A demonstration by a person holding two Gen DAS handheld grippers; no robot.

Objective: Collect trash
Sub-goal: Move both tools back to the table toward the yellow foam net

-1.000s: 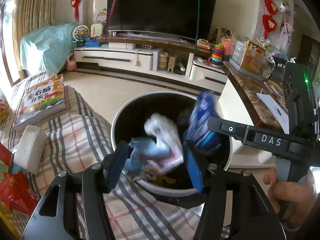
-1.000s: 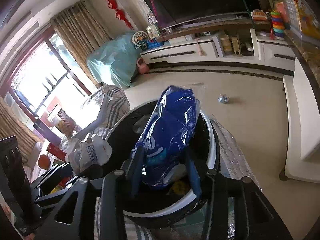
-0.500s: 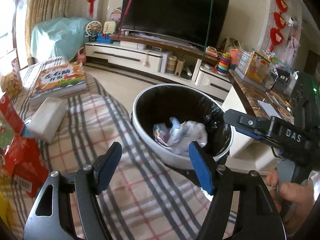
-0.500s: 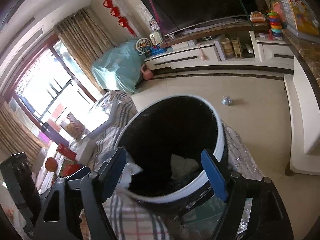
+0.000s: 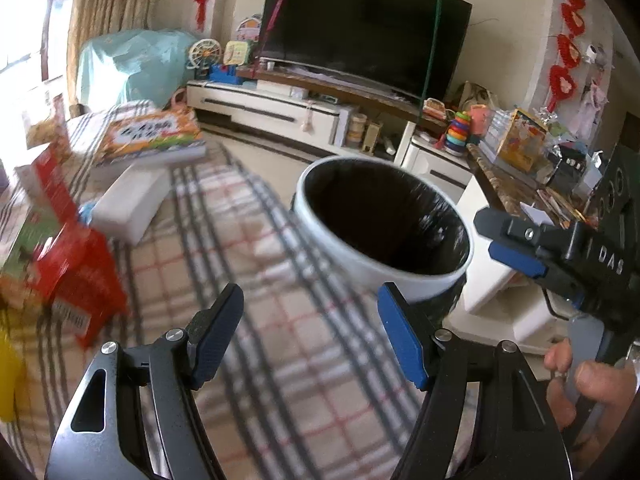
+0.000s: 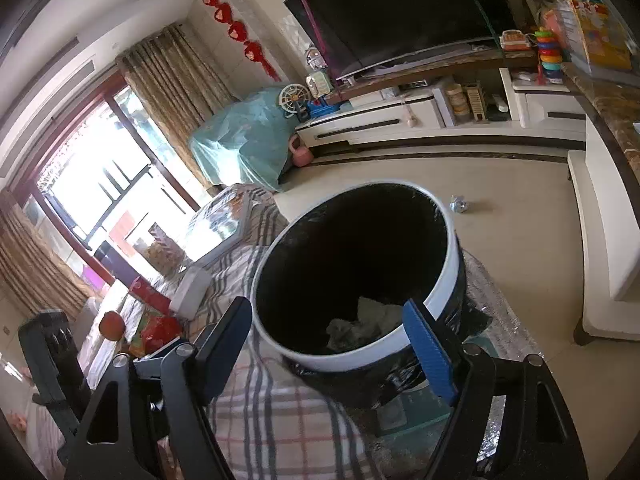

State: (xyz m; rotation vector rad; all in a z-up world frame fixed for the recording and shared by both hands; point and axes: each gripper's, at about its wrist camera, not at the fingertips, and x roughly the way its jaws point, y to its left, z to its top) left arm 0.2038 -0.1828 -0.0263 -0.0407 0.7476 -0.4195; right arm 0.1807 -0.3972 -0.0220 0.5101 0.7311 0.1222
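Note:
A round trash bin with a white rim (image 5: 404,278) and black liner stands beside the plaid-covered table (image 5: 280,360); it also shows in the right wrist view (image 6: 352,356). Crumpled white trash (image 6: 368,322) lies at its bottom. My left gripper (image 5: 310,336) is open and empty above the plaid cloth, short of the bin. My right gripper (image 6: 332,344) is open and empty, its jaws on either side of the bin's near rim; it also shows in the left wrist view (image 5: 516,248). Red snack packets (image 5: 80,276) lie on the table at left.
A white box (image 5: 128,208) and a colourful book (image 5: 152,140) lie on the cloth. A small crumpled scrap (image 6: 458,205) lies on the floor beyond the bin. A TV stand (image 5: 280,112) and a marble counter (image 5: 520,192) border the floor.
Both grippers opened and dropped their trash into the bin: the left a white and blue bundle, the right a blue bag. Both then drew back, the left toward the table.

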